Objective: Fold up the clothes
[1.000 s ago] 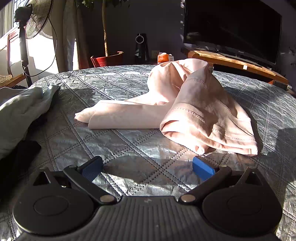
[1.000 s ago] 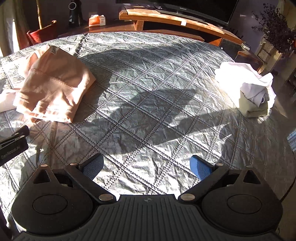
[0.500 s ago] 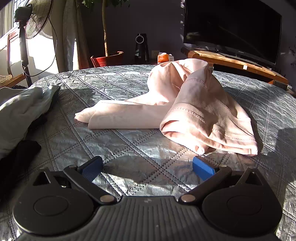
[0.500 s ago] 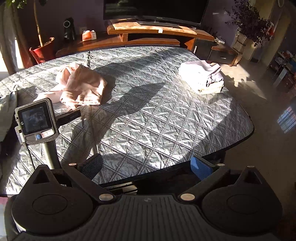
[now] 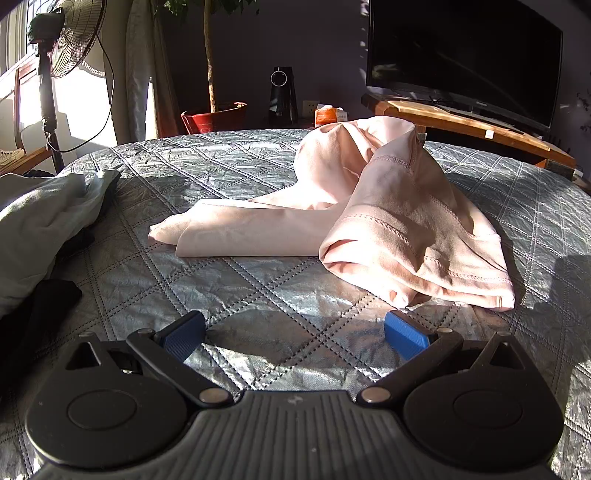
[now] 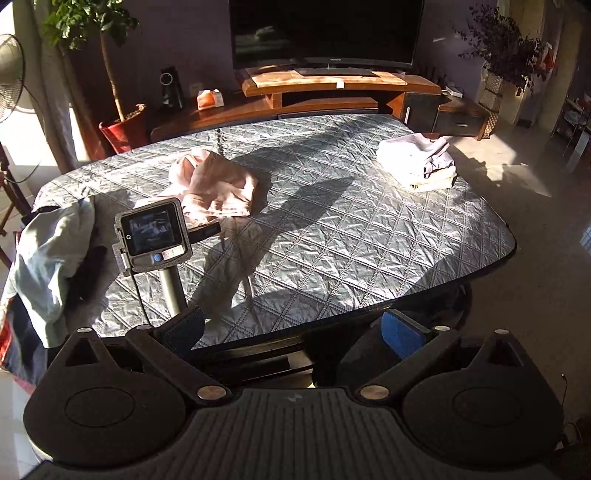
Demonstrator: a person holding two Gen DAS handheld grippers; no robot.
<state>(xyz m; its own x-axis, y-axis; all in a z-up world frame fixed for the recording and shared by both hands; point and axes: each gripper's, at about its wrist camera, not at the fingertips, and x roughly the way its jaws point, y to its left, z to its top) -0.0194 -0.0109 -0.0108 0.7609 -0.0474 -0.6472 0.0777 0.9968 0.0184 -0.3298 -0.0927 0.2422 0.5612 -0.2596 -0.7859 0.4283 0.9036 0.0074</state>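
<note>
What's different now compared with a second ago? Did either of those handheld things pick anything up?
Only the right tool moved: it pulled up and back from low over the quilted table to beyond its near edge, open and empty. The left tool stayed put, open, just short of the pink garment. Nothing was picked up; the folded pile lies unchanged.

Room ref. the TV [image 6: 325, 33]: dark screen on a wooden stand [image 6: 332, 86] against a purple-grey wall. Left of TV: orange tissue box [image 6: 209, 99], black speaker [image 6: 170, 88], potted tree in red pot [image 6: 123, 127], pedestal fan [image 5: 70, 35] by bright window. Right of TV: dried plant [image 6: 508, 55], tiled floor [image 6: 535, 258]. Low sun, hard shadows on quilted grey table cover [image 6: 369, 229] in front of TV.
</note>
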